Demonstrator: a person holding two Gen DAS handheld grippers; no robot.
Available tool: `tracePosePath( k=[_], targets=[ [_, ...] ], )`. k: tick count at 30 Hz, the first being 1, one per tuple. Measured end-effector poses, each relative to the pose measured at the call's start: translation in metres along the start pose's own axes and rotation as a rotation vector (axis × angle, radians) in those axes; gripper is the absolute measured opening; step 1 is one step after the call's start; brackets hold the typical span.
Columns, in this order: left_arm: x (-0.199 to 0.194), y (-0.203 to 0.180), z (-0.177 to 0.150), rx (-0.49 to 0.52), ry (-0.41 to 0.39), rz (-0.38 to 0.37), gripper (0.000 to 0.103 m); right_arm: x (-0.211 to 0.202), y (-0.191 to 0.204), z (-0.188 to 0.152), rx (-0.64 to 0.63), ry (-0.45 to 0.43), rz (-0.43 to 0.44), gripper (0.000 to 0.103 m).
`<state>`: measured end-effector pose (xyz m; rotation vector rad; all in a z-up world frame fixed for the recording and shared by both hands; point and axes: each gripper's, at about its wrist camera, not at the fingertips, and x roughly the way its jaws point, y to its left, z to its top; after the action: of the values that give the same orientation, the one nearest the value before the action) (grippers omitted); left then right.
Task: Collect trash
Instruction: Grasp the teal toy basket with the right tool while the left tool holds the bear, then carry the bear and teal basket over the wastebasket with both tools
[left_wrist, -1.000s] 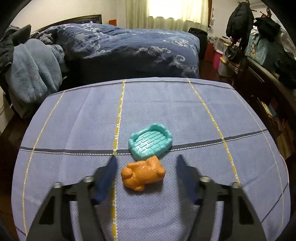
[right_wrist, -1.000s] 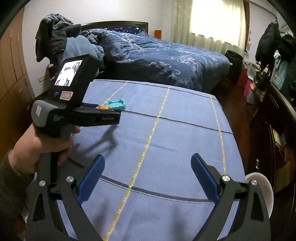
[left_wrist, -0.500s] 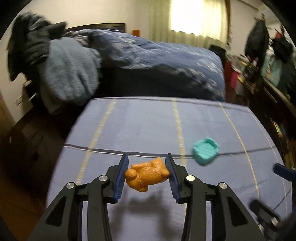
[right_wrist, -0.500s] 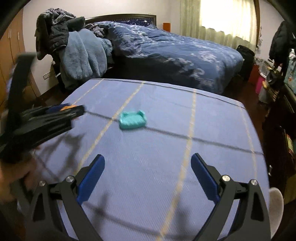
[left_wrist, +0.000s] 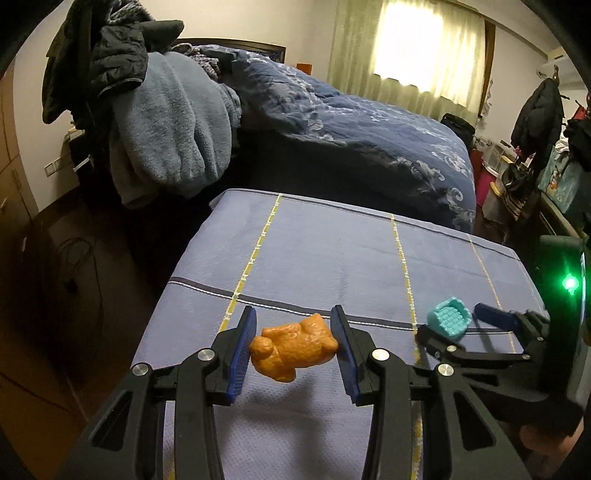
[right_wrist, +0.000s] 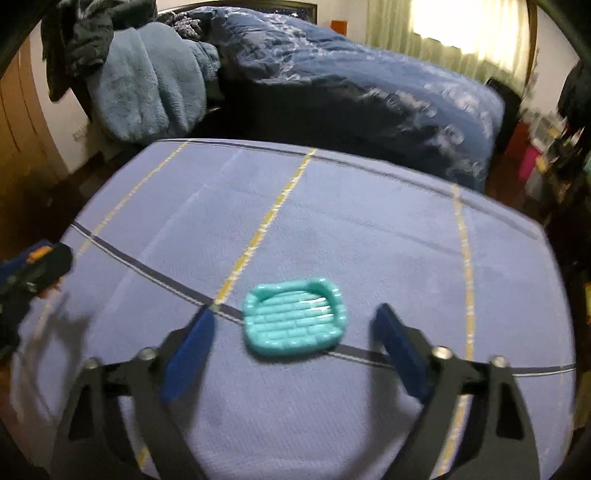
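Observation:
An orange bear-shaped toy (left_wrist: 293, 346) hangs above the blue striped tablecloth (left_wrist: 332, 258), with my left gripper (left_wrist: 293, 345) shut on it, both blue pads pressed to its ends. A teal tray-shaped toy (right_wrist: 295, 316) lies on the cloth; it also shows at the right of the left wrist view as the teal toy (left_wrist: 450, 322). My right gripper (right_wrist: 295, 326) straddles it, its jaws closing with gaps on both sides and the pads clear of the toy. The left gripper's tip (right_wrist: 40, 266) with a bit of orange shows at the left edge of the right wrist view.
A bed with a dark blue quilt (left_wrist: 369, 122) stands behind the table, with a heap of blue blankets and dark clothes (left_wrist: 155, 110) at its left. Cluttered shelves and hanging coats (left_wrist: 543, 122) line the right wall. The table's left edge drops to dark floor (left_wrist: 74, 295).
My left gripper shut on the orange bear, lifted it and carried it left. My right gripper moved down and forward over the teal toy and its jaws narrowed.

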<state>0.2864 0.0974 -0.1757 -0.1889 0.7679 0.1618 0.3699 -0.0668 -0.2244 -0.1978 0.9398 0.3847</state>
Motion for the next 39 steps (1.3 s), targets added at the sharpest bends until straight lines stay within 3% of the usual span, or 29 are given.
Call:
tracePosePath(
  k=[1, 2, 7, 17, 28, 39],
  targets=[
    [0.001, 0.001, -0.001, -0.004, 0.005, -0.002, 0.042, -0.002, 0.001, 0.0, -0.009, -0.005, -0.001, 0.07],
    [0.001, 0.001, -0.001, -0.005, 0.007, -0.001, 0.042, -0.003, 0.003, 0.0, -0.022, -0.005, 0.016, 0.055],
    [-0.002, -0.004, -0.004, 0.009, 0.006, -0.004, 0.042, -0.014, 0.013, -0.01, -0.073, -0.006, -0.022, 0.055],
    [-0.02, -0.044, -0.009, 0.082, -0.002, -0.05, 0.042, -0.082, -0.024, -0.065, -0.003, -0.055, 0.034, 0.055],
    [-0.028, -0.131, -0.025, 0.209, 0.02, -0.173, 0.042, -0.142, -0.096, -0.134, 0.181, -0.113, 0.035, 0.055],
    [-0.039, -0.238, -0.046, 0.386, 0.043, -0.329, 0.042, -0.185, -0.165, -0.194, 0.339, -0.169, -0.052, 0.055]
  ],
)
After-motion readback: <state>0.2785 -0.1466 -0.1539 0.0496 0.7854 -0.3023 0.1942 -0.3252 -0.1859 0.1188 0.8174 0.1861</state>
